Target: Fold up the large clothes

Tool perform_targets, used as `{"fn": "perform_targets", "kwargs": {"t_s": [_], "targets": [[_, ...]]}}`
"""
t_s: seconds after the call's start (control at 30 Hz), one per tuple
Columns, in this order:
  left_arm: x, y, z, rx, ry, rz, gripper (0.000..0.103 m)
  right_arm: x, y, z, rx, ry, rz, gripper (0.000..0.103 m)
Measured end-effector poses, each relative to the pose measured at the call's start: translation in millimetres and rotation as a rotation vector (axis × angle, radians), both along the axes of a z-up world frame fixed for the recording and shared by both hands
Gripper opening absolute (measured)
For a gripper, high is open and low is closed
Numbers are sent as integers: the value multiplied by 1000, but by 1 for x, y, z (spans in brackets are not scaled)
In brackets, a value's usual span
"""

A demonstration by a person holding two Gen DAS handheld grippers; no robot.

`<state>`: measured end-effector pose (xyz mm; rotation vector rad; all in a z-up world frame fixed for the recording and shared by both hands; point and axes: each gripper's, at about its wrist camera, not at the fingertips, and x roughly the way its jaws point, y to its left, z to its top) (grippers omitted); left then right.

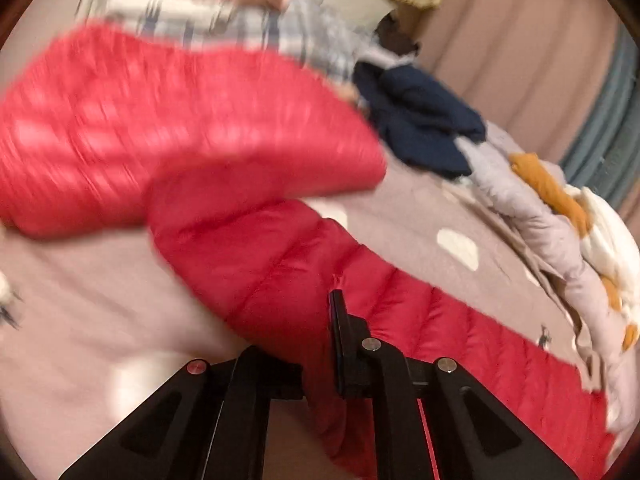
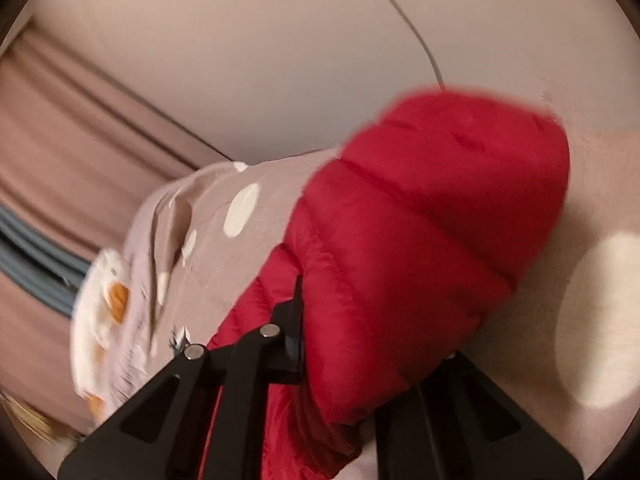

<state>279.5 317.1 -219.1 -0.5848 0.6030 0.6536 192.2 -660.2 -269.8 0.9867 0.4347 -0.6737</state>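
Red puffer jacket: in the left wrist view we find it draped across the bed cover from nine to five o'clock, left gripper clenched on its quilting; in the right wrist view, right gripper grasps it likewise mid-fold, so next we judge laying and smoothing.

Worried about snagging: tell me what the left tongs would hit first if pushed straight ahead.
The left tongs are already closed on the red quilted puffer jacket. Straight ahead, they'd likely meet more of it first; depth is blurry.
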Motion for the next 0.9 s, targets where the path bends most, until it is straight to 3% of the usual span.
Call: {"fn": "perform_targets", "kwargs": {"t_s": [0.17,0.33,0.47,0.63,0.7,0.73,0.77,0.83,0.9], "targets": [[-41,0,38,80,-41,37,10,22,48,69,-203,18,103,9],[-49,-16,49,140,-19,11,10,66,161,136,-350,-52,355,9],[-48,-28,56,143,-30,-27,10,94,282,158,-425,-99,638,9],[-52,-37,65,172,-27,-66,10,102,412,146,-404,-145,919,13],[-54,-36,66,170,-29,-77,10,107,448,139,-449,-87,999,19],[-55,-35,67,162,-33,-84,10,106,455,136,-463,-80,1023,28],[-56,-33,69,151,-40,-92,10,103,461,136,-478,-87,1046,45],[-59,-33,71,136,-54,-95,10,98,458,141,-490,-114,1047,70],[-60,-33,72,129,-68,-94,10,84,440,150,-472,-144,1037,77]]}}
